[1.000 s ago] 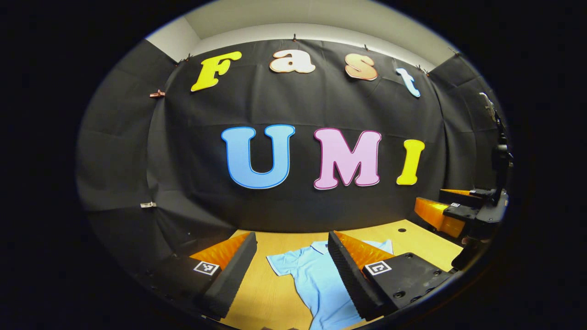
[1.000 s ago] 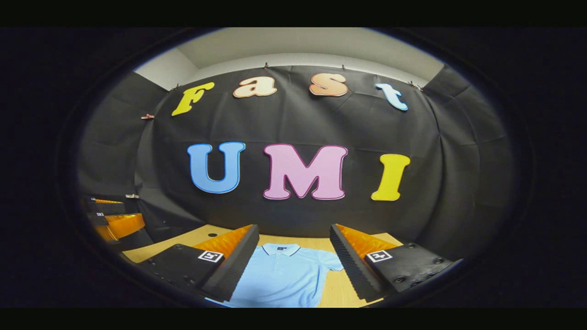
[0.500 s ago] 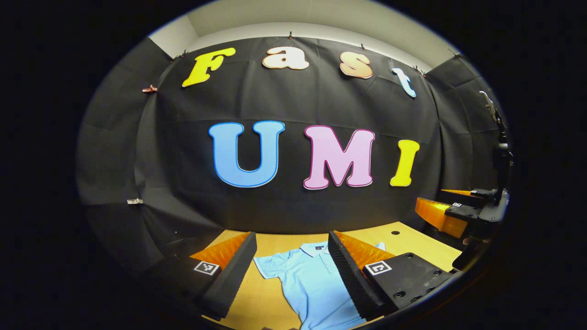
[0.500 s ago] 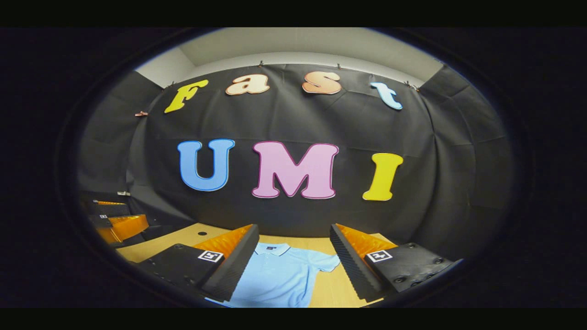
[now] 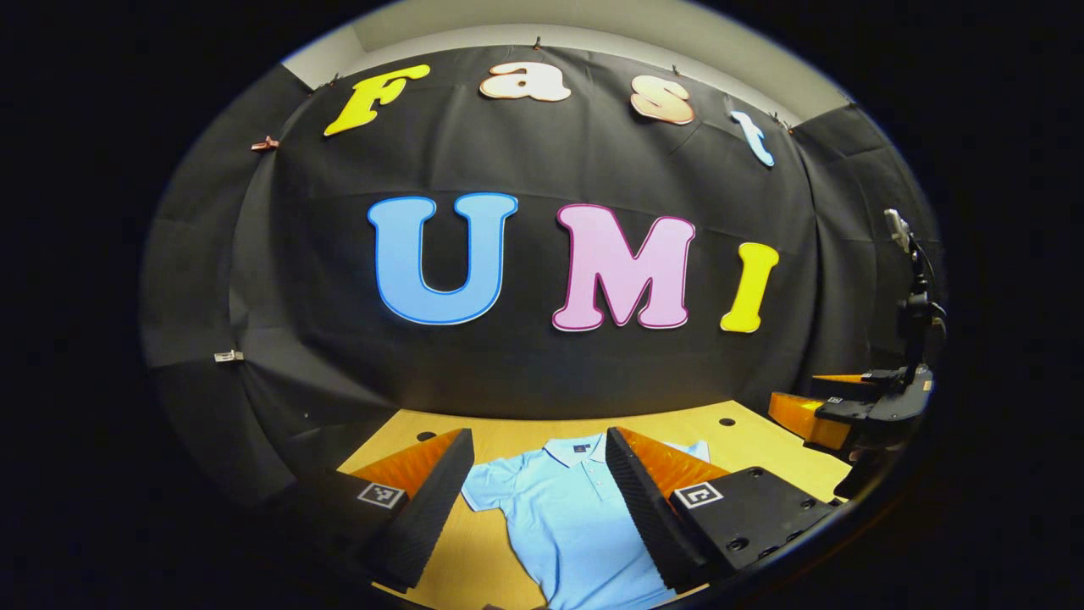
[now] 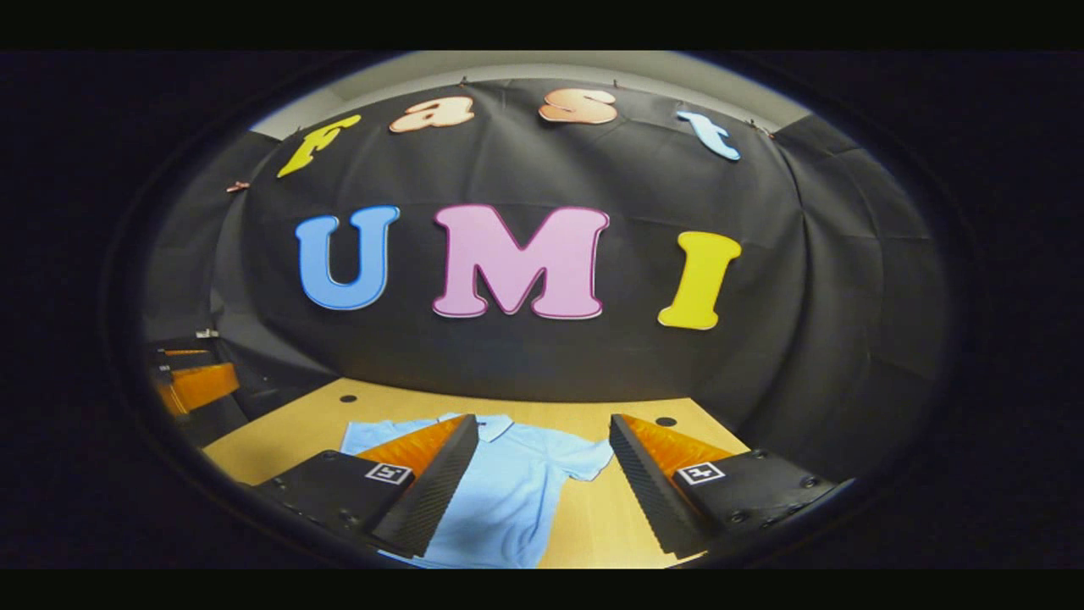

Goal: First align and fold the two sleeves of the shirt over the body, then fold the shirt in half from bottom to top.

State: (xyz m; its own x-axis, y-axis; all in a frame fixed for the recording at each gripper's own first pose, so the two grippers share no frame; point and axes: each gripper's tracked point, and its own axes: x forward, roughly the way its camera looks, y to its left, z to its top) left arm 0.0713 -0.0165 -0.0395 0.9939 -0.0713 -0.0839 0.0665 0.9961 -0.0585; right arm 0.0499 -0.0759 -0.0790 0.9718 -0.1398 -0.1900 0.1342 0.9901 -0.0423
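Over the last second I've tipped both tongs downward, bringing more worktop [image 5: 508, 428] into sight, so I judge I'm closing on the sleeves. Left tongs [image 5: 539, 500] and right tongs [image 6: 544, 483] gape open, empty. The polo shirt [image 5: 563, 517] lies flat, unfolded, just beyond them.

We see even, soft overhead light on the wooden table [image 5: 508, 436] and pale shirt [image 6: 517, 491], with faint shadows. Both views stay sharp at the middle, bend strongly toward the edges and darken there.
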